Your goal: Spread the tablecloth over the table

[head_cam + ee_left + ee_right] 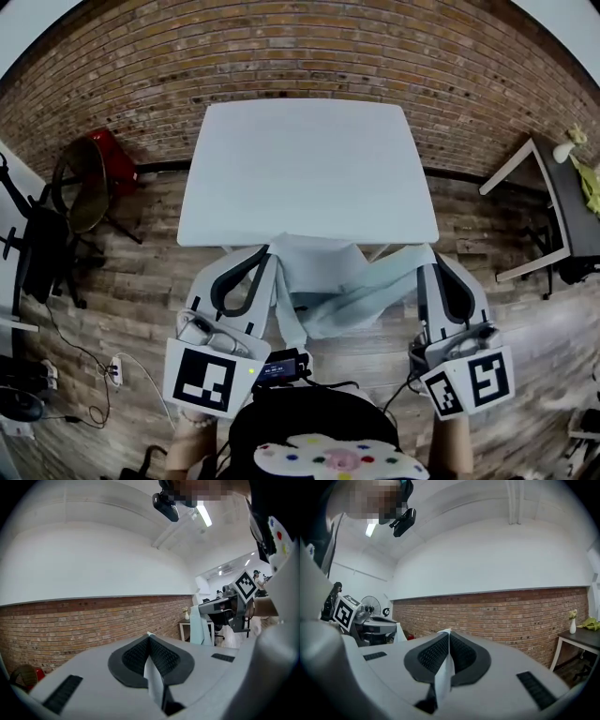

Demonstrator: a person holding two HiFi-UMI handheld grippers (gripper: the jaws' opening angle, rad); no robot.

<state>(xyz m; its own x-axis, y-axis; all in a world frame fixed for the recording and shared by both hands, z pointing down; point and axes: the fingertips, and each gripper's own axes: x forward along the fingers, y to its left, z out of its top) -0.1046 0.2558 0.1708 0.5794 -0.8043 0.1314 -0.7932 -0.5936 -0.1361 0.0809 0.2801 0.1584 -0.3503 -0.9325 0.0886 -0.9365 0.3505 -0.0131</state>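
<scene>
Pinching a thin fold of the pale tablecloth, the left gripper has its jaws clamped on the fabric. The right gripper is clenched on another edge in the same way. Between the two, in the head view, the cloth hangs bunched and creased just at the near edge of the white table. Wooden floor lies around the table, a brick wall runs beyond it, and a dark-topped side table stands to the right.
</scene>
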